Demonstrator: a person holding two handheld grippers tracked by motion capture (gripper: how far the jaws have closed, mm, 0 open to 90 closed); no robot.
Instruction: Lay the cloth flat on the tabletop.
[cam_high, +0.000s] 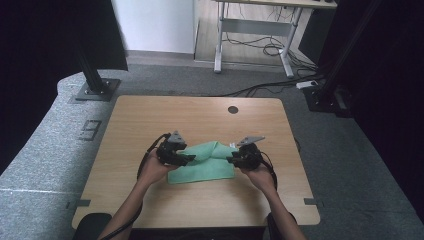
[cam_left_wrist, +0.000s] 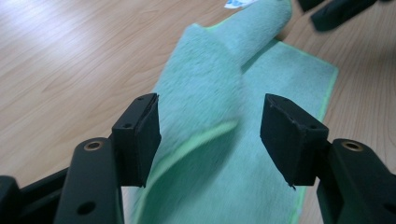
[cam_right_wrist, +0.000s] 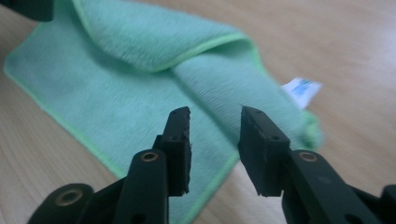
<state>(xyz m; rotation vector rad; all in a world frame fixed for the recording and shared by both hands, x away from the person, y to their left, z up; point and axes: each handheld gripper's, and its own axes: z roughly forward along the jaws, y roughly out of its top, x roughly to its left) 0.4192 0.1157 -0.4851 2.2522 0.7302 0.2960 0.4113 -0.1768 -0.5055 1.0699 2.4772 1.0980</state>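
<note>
Tongs first: we note the left tongs (cam_left_wrist: 210, 135) with jaws spread wide, nothing between the pads, the raised fold of the green cloth (cam_left_wrist: 219, 93) lying straight ahead in the gap. The right tongs (cam_right_wrist: 215, 140) stand parted too, more narrowly, and hold nothing; the cloth's near hem lies just under and ahead of them.

From the high view we place the cloth (cam_high: 202, 165) on the table (cam_high: 150, 115), at the middle of its near half, flanked by the left tongs (cam_high: 187, 159) at its left end and the right tongs (cam_high: 231, 160) at its right end. Its long axis runs left to right, from one pair of tongs to the other. The far part is doubled over toward us into a rounded ridge (a white label (cam_right_wrist: 301, 91) pokes out at the ridge's right end).

Key relation, in our judgement: the ridge rises along the line joining the two tongs, and each pair faces inward along it. The left tongs look nearer to a grip, since the fold's edge already sits between their pads; the right tongs sit over the flat lower layer, just beside the ridge, and would need to shift toward it.
</note>
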